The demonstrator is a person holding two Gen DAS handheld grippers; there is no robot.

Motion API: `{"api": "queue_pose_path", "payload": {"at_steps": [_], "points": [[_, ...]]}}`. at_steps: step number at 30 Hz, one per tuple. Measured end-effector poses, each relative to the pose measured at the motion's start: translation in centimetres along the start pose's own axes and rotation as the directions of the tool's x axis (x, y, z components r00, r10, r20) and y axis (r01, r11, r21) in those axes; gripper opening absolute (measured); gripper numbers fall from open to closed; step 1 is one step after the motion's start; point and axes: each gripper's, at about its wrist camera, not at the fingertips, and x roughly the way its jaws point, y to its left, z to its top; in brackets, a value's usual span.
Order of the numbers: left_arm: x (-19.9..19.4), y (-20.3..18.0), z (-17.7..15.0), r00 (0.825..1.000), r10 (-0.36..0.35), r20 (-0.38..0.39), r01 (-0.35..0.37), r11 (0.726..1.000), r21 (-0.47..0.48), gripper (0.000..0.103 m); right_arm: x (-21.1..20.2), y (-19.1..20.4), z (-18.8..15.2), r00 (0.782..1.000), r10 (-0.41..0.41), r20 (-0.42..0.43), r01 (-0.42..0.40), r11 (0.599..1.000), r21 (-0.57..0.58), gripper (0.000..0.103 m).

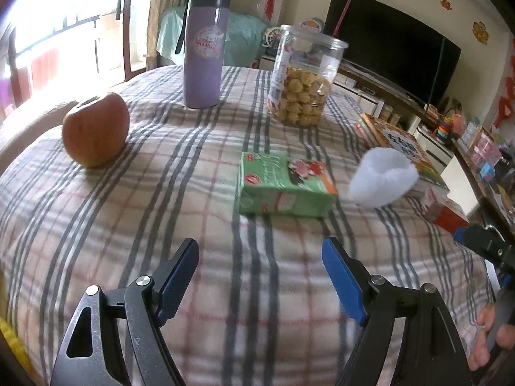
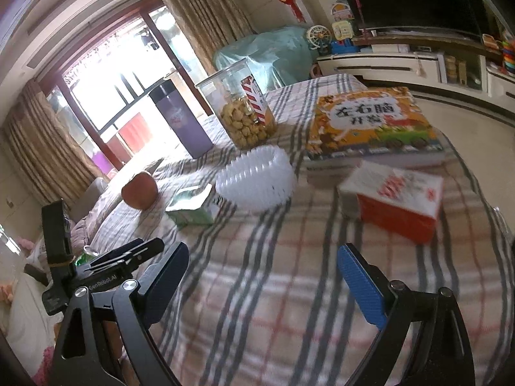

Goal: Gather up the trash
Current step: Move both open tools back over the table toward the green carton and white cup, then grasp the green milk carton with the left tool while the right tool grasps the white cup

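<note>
Right, both claws are out over the grey-and-red plaid tablecloth (image 1: 128, 225), nearest first: the left gripper (image 1: 260, 257) stands spread wide with nothing between its blue pads, and the right gripper (image 2: 262, 262) is just as released, empty too.

Just ahead of the left one lies the flattish green drink carton (image 1: 283, 183), on its side on the cloth. Empty, by the look of it (a judgement, mind, no way to weigh it from here), so likely light, thin-walled, easy to crush. A hold across its narrow sides should suit, gently, since waxed card can slip.

Beside it to the right sits the white crinkled paper baking cup (image 2: 257, 177), open mouth tipped up, near the carton but apart from it. That one looks featherweight and soft; the best bet is a pinch on the fluted rim, and it will fold rather than resist.

Right of that, the red-and-white cardboard box (image 2: 396, 199) rests in front of the orange picture book (image 2: 370, 122). Whether the box counts as trash I cannot say.

Off to the left, the reddish apple (image 1: 96, 132) stands alone. Further back, the clear plastic jar of biscuits (image 1: 302, 77) and the tall purple lidded tumbler (image 1: 204, 48) stand upright, well apart from the trash. No bin shows in either view.
</note>
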Motion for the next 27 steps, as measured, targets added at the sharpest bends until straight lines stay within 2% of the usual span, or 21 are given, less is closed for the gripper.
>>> {"api": "queue_pose_path", "payload": {"at_steps": [6, 13, 20, 23, 24, 25, 27], "points": [[3.5, 1.4, 2.5, 0.999, -0.043, -0.028, 0.044, 0.998, 0.043, 0.084, 2.5, -0.2, 1.8, 1.000, 0.014, -0.013, -0.014, 1.000, 0.023, 0.095], [7.8, 1.8, 4.7, 0.990, -0.079, -0.115, 0.099, 0.979, 0.178, 0.089, 4.9, -0.6, 3.3, 1.000, 0.018, -0.024, -0.017, 0.998, 0.054, 0.095], [9.0, 1.4, 5.7, 0.977, -0.179, -0.115, 0.200, 0.956, 0.215, 0.090, 6.9, -0.8, 4.2, 0.999, 0.029, -0.041, -0.026, 0.997, 0.070, 0.094], [8.6, 1.0, 5.4, 0.973, -0.211, -0.095, 0.229, 0.941, 0.248, 0.088, 7.3, -0.5, 4.1, 0.999, 0.016, -0.030, -0.015, 0.999, 0.044, 0.084], [8.5, 0.8, 5.3, 0.973, -0.216, -0.087, 0.231, 0.936, 0.264, 0.088, 7.4, -0.4, 4.0, 0.999, 0.015, -0.032, -0.014, 0.999, 0.033, 0.072], [8.4, 0.5, 5.1, 0.973, -0.219, -0.077, 0.232, 0.932, 0.280, 0.088, 7.5, -0.3, 4.0, 0.999, 0.016, -0.040, -0.015, 1.000, 0.028, 0.066], [8.1, 0.0, 4.9, 0.972, -0.224, -0.067, 0.234, 0.924, 0.302, 0.079, 7.6, -0.2, 3.9, 0.999, 0.021, -0.045, -0.020, 1.000, 0.024, 0.061]]}}
